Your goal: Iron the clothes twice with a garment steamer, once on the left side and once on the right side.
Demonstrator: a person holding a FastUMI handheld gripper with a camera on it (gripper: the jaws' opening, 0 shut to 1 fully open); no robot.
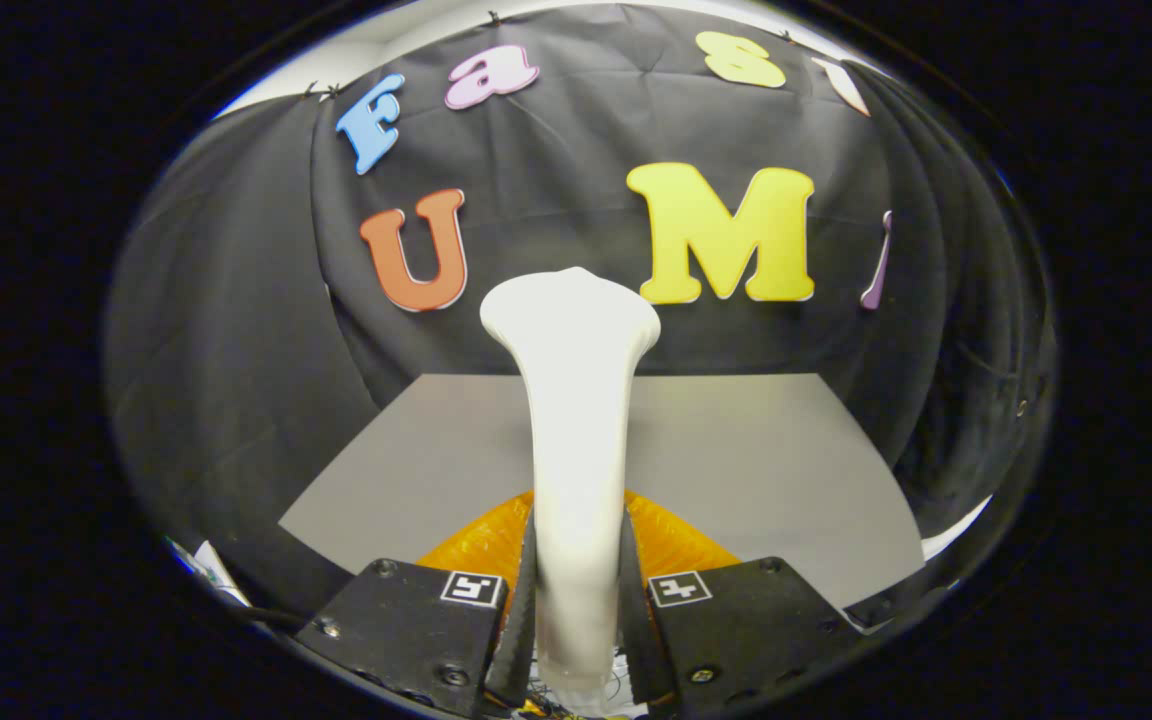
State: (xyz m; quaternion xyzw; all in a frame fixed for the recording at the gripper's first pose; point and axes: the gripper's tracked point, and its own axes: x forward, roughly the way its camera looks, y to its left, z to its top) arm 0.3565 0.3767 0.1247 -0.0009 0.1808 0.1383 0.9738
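Observation:
My gripper (577, 580) is shut on the handle of a white garment steamer (576, 400). The steamer sticks out straight ahead between the fingers, and its wide flared head sits at the far end, held above the grey table (766, 450). Just beyond the fingers and under the steamer's handle lies an orange garment (676, 545), spread on the near part of the table. Most of the garment is hidden by the fingers and the steamer.
The grey table runs back to the black cloth wall (236, 330), which closes it in behind and on both sides. A bit of white paper (211, 570) shows off the table's near left corner.

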